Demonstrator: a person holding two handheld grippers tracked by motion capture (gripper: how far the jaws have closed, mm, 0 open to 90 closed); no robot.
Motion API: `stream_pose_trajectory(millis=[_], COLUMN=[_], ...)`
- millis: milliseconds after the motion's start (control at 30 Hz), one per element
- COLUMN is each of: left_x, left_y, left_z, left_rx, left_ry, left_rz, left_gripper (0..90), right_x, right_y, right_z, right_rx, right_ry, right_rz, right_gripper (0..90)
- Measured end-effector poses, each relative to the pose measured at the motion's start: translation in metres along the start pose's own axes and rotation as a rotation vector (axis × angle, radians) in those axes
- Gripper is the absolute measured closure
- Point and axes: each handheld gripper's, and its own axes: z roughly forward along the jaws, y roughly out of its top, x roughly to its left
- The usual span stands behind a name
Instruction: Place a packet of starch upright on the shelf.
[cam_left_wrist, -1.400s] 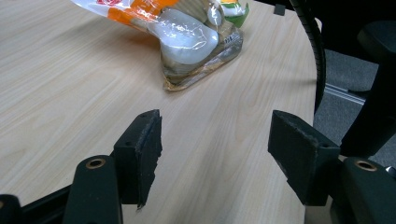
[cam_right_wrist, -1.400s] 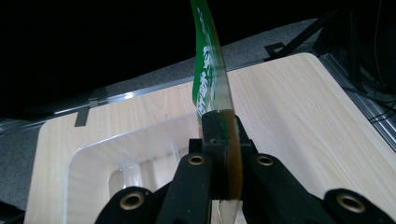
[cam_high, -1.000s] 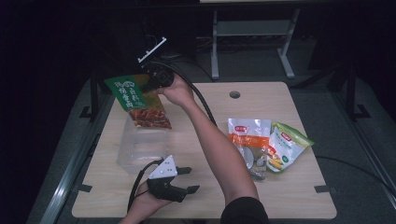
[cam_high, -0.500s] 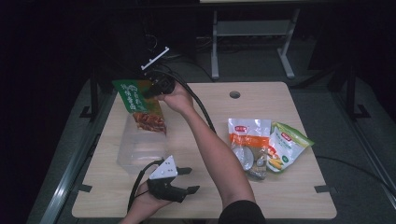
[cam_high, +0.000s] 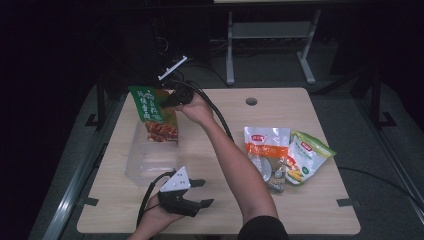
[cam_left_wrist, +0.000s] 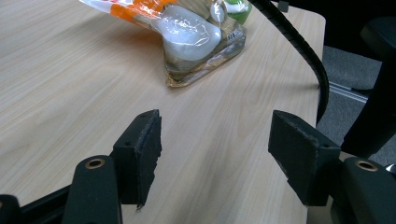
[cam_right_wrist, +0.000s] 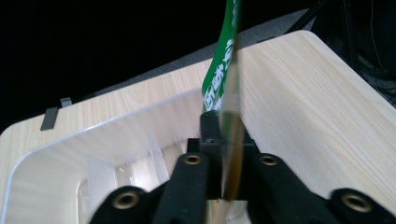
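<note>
The green snack packet (cam_high: 154, 114) hangs above the far end of the clear plastic bin (cam_high: 150, 160), its lower, reddish-brown printed half dipping toward the bin's opening. From the high view I cannot tell whether its bottom edge is inside the rim or just over it. I take the bin as my landmark: it sits on the left half of the wooden table (cam_high: 220, 210), long side running away from me.

My right gripper (cam_high: 172, 98) holds the packet from the side of the bin nearest the table's centre, with my right arm reaching across the table toward the bin's far end. In the right gripper view the two black jaws are pressed together on the packet (cam_right_wrist: 223, 93), which shows edge-on as a thin green and brown strip rising out of them; the bin's (cam_right_wrist: 70, 154) clear wall and open interior lie directly below.

My left gripper (cam_high: 186, 196) rests on the table just in front of the bin's near end, grey plate on top, jaws pointing to the right. In the left gripper view its jaws stand wide apart with bare tabletop (cam_left_wrist: 70, 84) between them, gripping nothing.

Well to the right of the bin lie two more packets, touching: an orange and white one (cam_high: 265, 150) (cam_left_wrist: 187, 37) with a clear lower part, and a green and white one (cam_high: 307, 155) just beyond it, tilted.
</note>
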Motion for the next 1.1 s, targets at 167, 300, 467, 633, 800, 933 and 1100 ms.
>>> stream_pose_trajectory(millis=[167,300,467,633,800,933,1100], left_x=[-0.001,-0.001,0.001,0.001,0.001,0.001,0.003], left_y=[0.000,0.000,-0.001,-0.002,-0.002,-0.003,-0.004], left_z=[0.000,0.000,-0.001,0.000,0.000,0.002,0.002], left_rx=[0.001,0.000,0.000,0.013,0.017,0.022,0.025], left_ry=[0.003,0.006,0.010,0.016,0.018,0.020,0.027], left_rz=[-0.003,0.000,-0.005,-0.005,-0.007,-0.010,-0.011], left_gripper=[33.6,33.4,32.9,32.5,32.1,31.7,30.9], right_x=[-0.005,-0.005,-0.006,-0.009,-0.009,-0.009,-0.008], right_y=[-0.002,-0.003,-0.005,-0.012,-0.020,-0.026,-0.032], right_z=[-0.006,-0.015,-0.029,-0.043,-0.057,-0.066,-0.076], right_rx=[0.021,0.024,0.018,0.026,0.014,0.014,0.018], right_ry=[-0.016,-0.023,-0.043,-0.056,-0.051,-0.056,-0.050], right_rz=[0.032,0.049,0.067,0.082,0.088,0.067,0.085], right_gripper=[60.6,55.8,50.9,47.5,44.6,43.7,42.6])
